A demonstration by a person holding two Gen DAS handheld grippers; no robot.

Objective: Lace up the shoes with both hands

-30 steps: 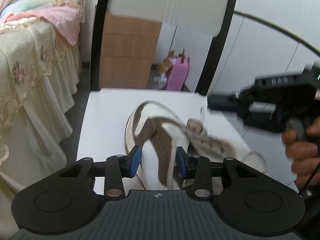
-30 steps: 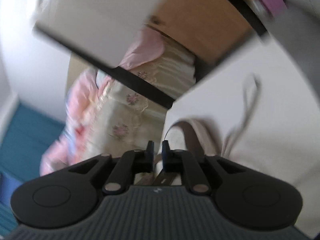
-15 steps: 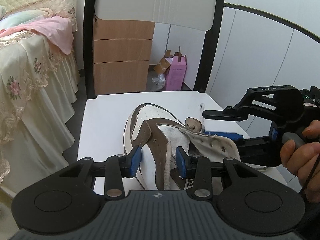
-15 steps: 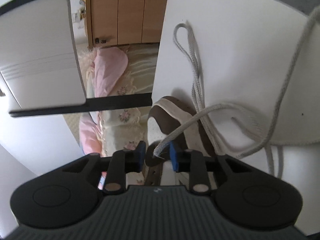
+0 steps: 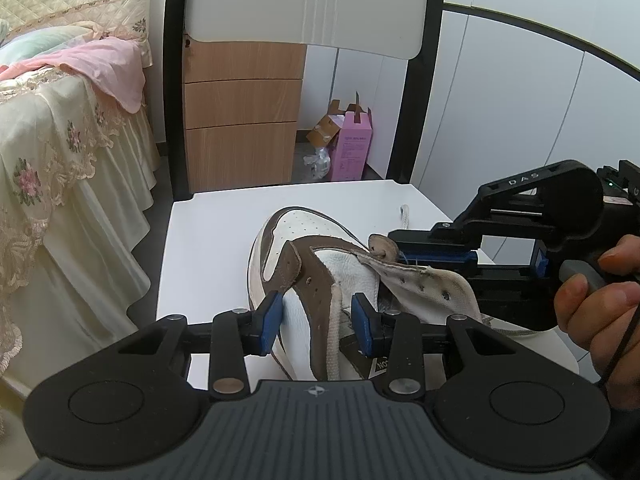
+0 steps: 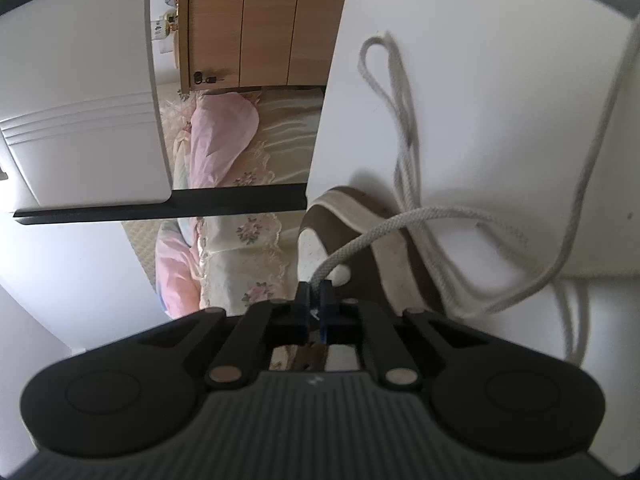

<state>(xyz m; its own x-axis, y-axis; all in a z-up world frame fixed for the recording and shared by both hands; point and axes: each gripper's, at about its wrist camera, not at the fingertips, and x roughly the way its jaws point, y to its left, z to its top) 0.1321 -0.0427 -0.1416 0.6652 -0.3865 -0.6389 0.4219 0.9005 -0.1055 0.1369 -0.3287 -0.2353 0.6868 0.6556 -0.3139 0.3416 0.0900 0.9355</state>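
Since half a second ago the right gripper (image 6: 314, 294) has just been closing, and now its blue pads are clamped on the end of the shoelace (image 6: 362, 242), which was lying loose between them before. Its view, blurred and tilted a second ago, is now steady.

The shoe (image 5: 320, 264), brown and white, lies on the white seat of a chair (image 5: 212, 240), with its toe toward the chair back. The left gripper (image 5: 318, 318) has its pads on both sides of the shoe's upper, at the ankle part; the pads stand apart by the width of this part, and they seem to press on it. In the left wrist view the right gripper (image 5: 434, 248) comes from the right side, held by a hand (image 5: 600, 304), and its closed tips are just beside the eyelet flap of the shoe.

From the clamped end the shoelace goes over the shoe and makes several loose loops on the white seat. A bed (image 5: 60, 152) with a pink cloth stands to the left of the chair.
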